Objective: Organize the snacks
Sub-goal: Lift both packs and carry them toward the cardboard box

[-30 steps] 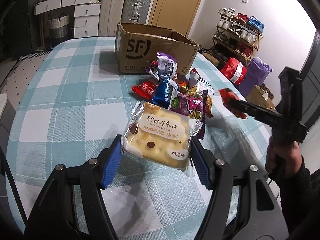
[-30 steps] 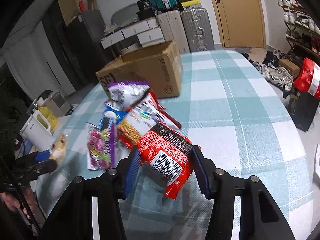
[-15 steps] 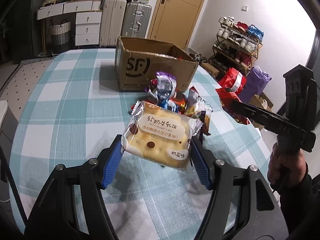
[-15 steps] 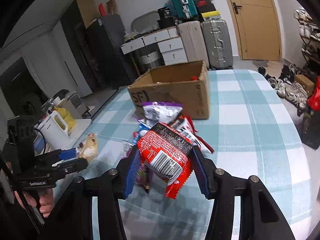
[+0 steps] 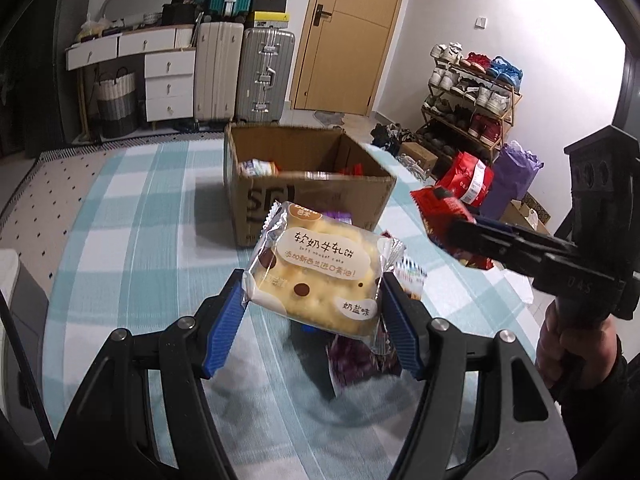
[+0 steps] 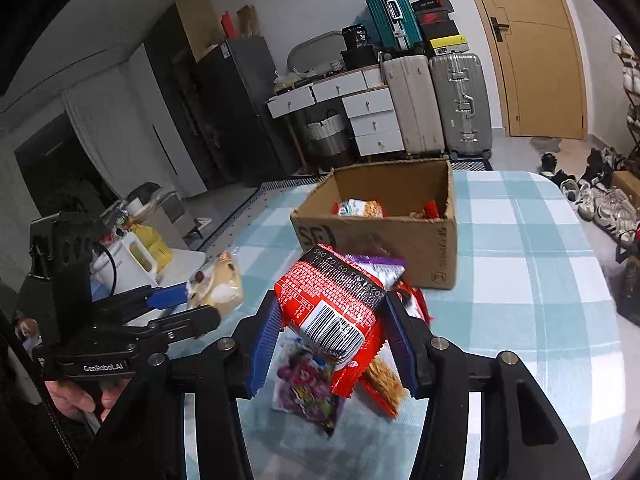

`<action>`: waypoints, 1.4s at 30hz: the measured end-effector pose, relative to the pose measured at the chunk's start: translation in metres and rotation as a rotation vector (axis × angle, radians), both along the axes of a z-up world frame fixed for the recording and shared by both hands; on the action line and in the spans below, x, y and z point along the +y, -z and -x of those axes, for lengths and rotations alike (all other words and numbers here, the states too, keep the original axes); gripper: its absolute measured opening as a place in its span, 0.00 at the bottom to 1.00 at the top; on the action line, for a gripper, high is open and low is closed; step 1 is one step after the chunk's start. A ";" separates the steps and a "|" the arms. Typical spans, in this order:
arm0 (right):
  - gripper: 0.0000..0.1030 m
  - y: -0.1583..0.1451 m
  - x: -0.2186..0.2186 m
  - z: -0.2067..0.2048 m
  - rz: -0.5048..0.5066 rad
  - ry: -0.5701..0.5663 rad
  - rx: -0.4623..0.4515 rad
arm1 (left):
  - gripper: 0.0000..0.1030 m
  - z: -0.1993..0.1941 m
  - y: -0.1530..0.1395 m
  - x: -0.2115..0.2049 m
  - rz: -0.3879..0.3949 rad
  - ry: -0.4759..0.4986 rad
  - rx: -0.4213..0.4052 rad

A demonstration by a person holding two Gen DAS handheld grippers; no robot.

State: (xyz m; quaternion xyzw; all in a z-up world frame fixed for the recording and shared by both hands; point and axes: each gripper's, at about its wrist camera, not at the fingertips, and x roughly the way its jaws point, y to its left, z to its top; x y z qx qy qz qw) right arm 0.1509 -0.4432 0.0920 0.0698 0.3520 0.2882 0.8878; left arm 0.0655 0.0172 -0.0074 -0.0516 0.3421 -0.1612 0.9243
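checked table [image 5: 120,216] | one cardboard box [image 5: 304,196] | left tool [image 5: 316,300] pinching one cake packet [image 5: 320,276] | right tool [image 6: 332,332] pinching one red packet [image 6: 332,304]

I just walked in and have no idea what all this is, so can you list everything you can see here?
cardboard box: one, brown, open, on the table, a few snacks inside
table: one, teal and white check cloth
soft cake packet: one, yellow, clamped in the left tongs
red snack packet: one, red with barcode, clamped in the right tongs
loose snack packets: several, purple, red, orange, piled before the box
suitcases: several, beige, silver, teal, by the far wall
door: one, tan
shoe rack: one, full
left tongs: black, blue pads
right tongs: black, blue pads
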 end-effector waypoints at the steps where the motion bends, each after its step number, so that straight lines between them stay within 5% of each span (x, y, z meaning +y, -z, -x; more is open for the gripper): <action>1: 0.50 -0.001 0.000 -0.003 -0.002 0.000 -0.002 | 0.62 -0.004 -0.004 0.000 -0.004 0.000 -0.006; 22: 0.50 -0.026 0.023 -0.095 0.023 -0.019 -0.035 | 0.62 -0.118 -0.045 -0.002 -0.028 0.002 0.013; 42: 0.50 -0.007 0.023 -0.186 0.012 0.009 0.021 | 0.62 -0.233 -0.030 -0.024 -0.078 0.026 0.071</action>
